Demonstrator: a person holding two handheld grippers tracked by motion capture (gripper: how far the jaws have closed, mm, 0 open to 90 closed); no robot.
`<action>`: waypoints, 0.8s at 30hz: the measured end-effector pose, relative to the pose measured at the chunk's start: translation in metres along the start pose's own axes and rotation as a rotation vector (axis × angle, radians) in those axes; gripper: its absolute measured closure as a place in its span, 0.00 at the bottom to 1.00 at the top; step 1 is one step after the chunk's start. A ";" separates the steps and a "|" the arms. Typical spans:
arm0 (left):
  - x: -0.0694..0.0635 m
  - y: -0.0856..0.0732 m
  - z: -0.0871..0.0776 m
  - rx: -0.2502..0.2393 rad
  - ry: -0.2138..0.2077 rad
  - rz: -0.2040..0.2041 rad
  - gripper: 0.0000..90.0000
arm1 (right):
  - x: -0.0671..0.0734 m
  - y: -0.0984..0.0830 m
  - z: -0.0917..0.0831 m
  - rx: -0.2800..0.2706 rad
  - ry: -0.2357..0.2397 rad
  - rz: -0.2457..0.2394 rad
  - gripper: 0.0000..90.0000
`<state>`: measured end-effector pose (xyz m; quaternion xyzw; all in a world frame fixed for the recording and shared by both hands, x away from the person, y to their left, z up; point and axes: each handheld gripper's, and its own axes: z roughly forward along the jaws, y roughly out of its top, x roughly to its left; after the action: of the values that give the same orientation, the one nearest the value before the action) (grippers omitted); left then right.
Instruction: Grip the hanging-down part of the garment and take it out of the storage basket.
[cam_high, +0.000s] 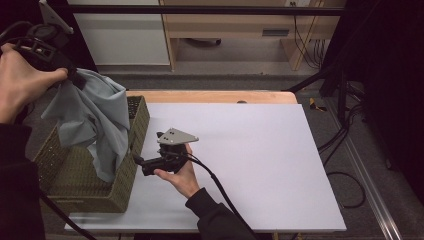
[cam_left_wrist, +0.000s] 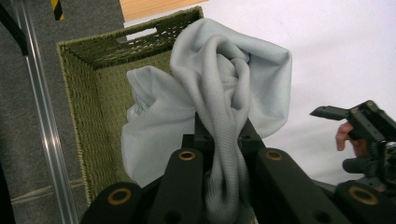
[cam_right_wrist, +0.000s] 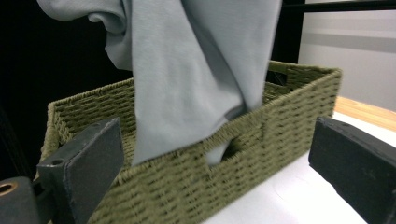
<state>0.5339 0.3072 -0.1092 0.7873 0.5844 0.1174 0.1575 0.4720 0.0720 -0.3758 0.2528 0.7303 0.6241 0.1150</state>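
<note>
A pale grey-blue cloth (cam_high: 97, 117) hangs from my left gripper (cam_high: 74, 76), which a hand holds high at the far left. Its jaws are shut on a bunched fold of the cloth (cam_left_wrist: 224, 88). The cloth's lower end drapes into a green woven basket (cam_high: 85, 192) and over its right wall. My right gripper (cam_high: 148, 150), with a grey three-cornered plate on top, sits low over the white table just right of the basket and points at it. In the right gripper view its jaws stand wide open with nothing between them, facing the basket's wall (cam_right_wrist: 261, 140) and the hanging cloth (cam_right_wrist: 196, 70).
The basket (cam_left_wrist: 93, 70) stands at the left end of the white tabletop (cam_high: 260, 155). A wooden strip (cam_high: 215, 96) edges the table's far side. Cables (cam_high: 345, 135) and a dark stand lie on the floor to the right. A cable trails from the right gripper across the table.
</note>
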 end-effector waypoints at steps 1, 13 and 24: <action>0.000 0.000 0.000 0.003 0.000 0.001 0.93 | 0.002 0.001 0.002 0.004 0.000 0.005 0.04; 0.003 -0.002 0.001 0.005 0.000 0.002 0.93 | 0.022 -0.001 0.061 0.069 0.013 -0.021 0.08; 0.000 -0.003 0.002 0.009 0.002 0.015 0.93 | 0.029 -0.006 0.090 0.123 -0.003 -0.031 0.59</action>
<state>0.5321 0.3077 -0.1123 0.7922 0.5793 0.1168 0.1523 0.4891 0.1629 -0.3948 0.2491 0.7709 0.5758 0.1099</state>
